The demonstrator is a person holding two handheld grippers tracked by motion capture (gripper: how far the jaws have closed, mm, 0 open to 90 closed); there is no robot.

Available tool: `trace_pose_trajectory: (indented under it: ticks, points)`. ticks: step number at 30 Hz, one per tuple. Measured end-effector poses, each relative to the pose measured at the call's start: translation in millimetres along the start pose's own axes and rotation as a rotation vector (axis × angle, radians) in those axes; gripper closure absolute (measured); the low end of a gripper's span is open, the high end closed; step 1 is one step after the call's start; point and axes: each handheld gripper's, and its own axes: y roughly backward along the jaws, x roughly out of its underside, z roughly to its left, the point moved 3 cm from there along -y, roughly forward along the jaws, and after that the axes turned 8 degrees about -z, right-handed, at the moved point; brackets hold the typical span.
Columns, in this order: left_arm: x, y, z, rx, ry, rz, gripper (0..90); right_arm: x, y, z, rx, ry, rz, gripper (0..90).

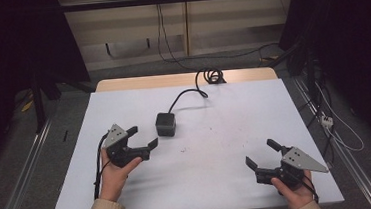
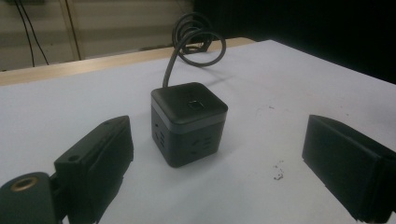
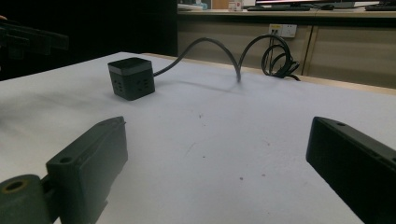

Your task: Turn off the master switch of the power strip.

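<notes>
Cube power socket (image 1: 165, 124) just ahead of spread left gripper (image 1: 143, 137) fingers, cable (image 1: 187, 95) trailing away, likely next target; right gripper (image 1: 262, 158) open, farther.

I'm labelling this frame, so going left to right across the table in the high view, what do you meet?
Left gripper → black cube → coiled cable → right gripper. Both grippers are open and hold nothing.
</notes>
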Motion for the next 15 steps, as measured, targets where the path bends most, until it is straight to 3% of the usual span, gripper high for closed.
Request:
trace_pose_trajectory:
  ticks: [15]
  points:
    - [-5.2, -10.3, 2.9, -0.001, 0.015, -0.004, 8.7, 1.3, -2.4, -0.3, -0.01, 0.004, 0.004, 4.9]
